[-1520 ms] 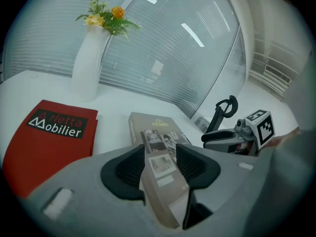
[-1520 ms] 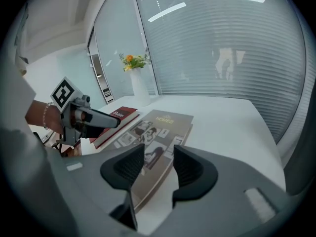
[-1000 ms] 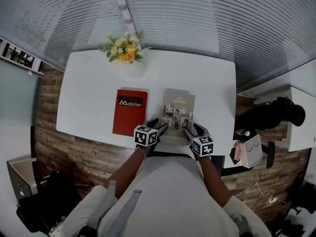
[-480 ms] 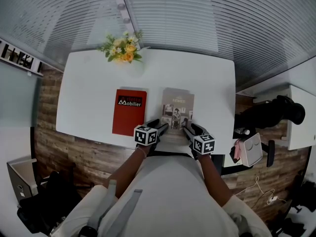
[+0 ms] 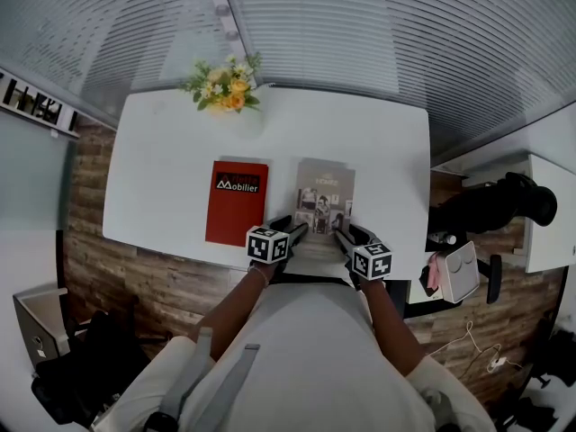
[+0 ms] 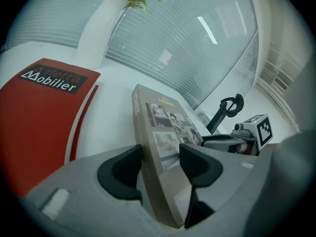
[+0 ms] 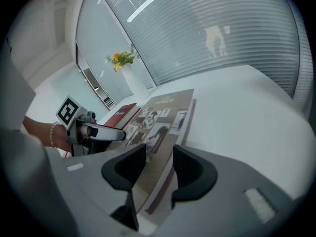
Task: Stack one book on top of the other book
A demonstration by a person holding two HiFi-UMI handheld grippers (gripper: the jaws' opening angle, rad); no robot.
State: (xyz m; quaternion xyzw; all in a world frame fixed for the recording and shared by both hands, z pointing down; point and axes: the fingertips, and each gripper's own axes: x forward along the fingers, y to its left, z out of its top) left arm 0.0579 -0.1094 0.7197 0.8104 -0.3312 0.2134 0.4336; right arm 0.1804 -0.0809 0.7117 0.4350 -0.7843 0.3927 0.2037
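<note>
A grey-brown book [image 5: 324, 196] with photos on its cover lies on the white table [image 5: 378, 151], to the right of a red book [image 5: 238, 202]. My left gripper [image 5: 295, 229] is at the grey book's near left corner. In the left gripper view the grey book [image 6: 165, 117] runs between the jaws of the left gripper [image 6: 160, 157]; they are closing, and a gap shows at the upper pad. My right gripper [image 5: 345, 235] is at the near right corner. There the grey book's [image 7: 160, 115] edge sits between the closing jaws of the right gripper [image 7: 159, 159]. Both books lie apart.
A white vase of yellow flowers [image 5: 225, 86] stands at the table's far left. The red book [image 6: 39, 107] lies left of my left gripper. The table's near edge is just under both grippers. A black chair [image 5: 490, 210] stands off the table's right side.
Both grippers stay at the grey book's near corners. The right gripper's fingers have drawn slightly in toward the book's edge. The books have not moved.
</note>
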